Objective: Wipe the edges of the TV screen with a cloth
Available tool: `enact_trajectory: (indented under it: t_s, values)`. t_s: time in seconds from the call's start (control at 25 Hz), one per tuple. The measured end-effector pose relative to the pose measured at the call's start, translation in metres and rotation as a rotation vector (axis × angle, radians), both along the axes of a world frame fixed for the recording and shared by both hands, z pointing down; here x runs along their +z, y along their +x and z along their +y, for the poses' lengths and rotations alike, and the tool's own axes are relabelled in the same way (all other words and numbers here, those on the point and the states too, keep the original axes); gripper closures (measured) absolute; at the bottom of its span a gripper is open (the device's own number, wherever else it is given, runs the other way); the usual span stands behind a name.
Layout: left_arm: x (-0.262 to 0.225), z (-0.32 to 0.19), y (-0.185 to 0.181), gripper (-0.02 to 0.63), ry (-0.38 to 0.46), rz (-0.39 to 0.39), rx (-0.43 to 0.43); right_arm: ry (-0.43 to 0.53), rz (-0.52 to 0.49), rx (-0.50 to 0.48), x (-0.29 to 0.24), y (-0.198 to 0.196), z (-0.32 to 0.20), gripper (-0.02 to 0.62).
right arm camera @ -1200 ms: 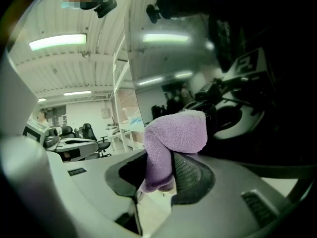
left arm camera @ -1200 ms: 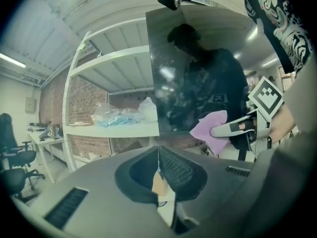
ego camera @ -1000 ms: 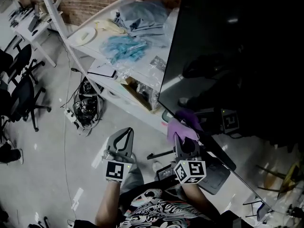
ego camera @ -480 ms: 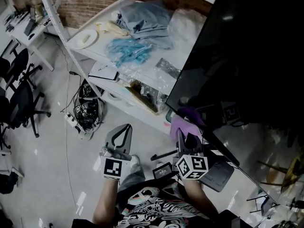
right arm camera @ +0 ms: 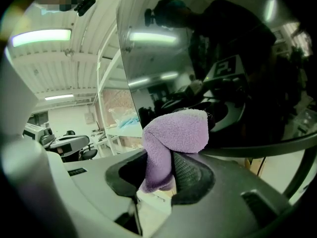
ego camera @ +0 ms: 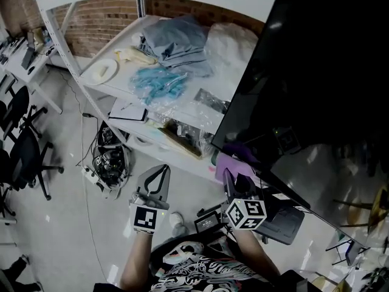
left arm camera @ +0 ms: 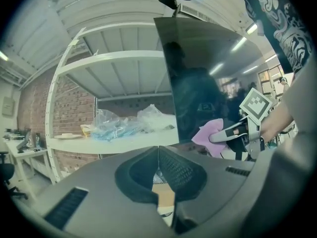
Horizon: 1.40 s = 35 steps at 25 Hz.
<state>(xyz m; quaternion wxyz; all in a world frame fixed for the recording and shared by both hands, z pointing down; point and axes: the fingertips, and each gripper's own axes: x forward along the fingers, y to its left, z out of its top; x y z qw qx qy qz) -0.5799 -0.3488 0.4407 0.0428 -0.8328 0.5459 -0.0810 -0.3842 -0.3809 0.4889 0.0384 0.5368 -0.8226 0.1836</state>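
A large black TV screen (ego camera: 316, 78) fills the right of the head view, tilted, its lower-left corner near the shelf. My right gripper (ego camera: 230, 176) is shut on a purple cloth (ego camera: 231, 163), which rests against the screen's bottom edge close to that corner. In the right gripper view the purple cloth (right arm camera: 173, 138) bulges out between the jaws and touches the dark bezel (right arm camera: 247, 143). My left gripper (ego camera: 155, 180) hangs to the left over the floor, shut with nothing in it. In the left gripper view the TV screen (left arm camera: 208, 78) and purple cloth (left arm camera: 210, 135) show at right.
A white metal shelf (ego camera: 109, 84) behind the screen's left edge holds blue plastic bags (ego camera: 159, 78), grey cloths (ego camera: 176, 38) and clear bags. Cables and a power strip (ego camera: 106, 160) lie on the floor. A dark TV stand base (ego camera: 285, 221) sits by my right hand. Office chairs (ego camera: 21, 157) stand far left.
The head view has swung, so the shelf and screen sit lower and farther right. The right gripper with the cloth stays at the screen's lower-left corner. The left gripper has barely moved.
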Motion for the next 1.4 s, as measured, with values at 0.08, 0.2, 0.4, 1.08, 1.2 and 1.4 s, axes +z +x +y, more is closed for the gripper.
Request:
enact_trajectory:
  t_s: [0.08, 0.2, 0.4, 1.08, 1.2, 1.4]
  values:
    - [0.000, -0.002, -0.002, 0.589, 0.003, 0.001, 0.015, 0.004, 0.003, 0.008, -0.001, -0.004, -0.002, 0.446]
    - [-0.006, -0.001, -0.008, 0.589, 0.035, 0.043, 0.022, 0.006, 0.002, 0.020, -0.001, -0.012, -0.003, 0.446]
    - [-0.010, -0.004, -0.011, 0.589, 0.062, 0.067, 0.043, 0.003, 0.011, 0.033, -0.001, -0.019, -0.008, 0.446]
    - [-0.015, -0.015, -0.004, 0.589, 0.054, 0.090, 0.097, 0.003, 0.019, 0.037, -0.003, -0.037, -0.017, 0.446]
    - [-0.014, -0.015, -0.006, 0.589, 0.054, 0.089, 0.094, 0.002, 0.015, 0.030, -0.003, -0.041, -0.020, 0.446]
    - [-0.008, -0.015, -0.015, 0.589, 0.040, 0.084, 0.079, 0.002, 0.003, 0.019, -0.003, -0.049, -0.023, 0.446]
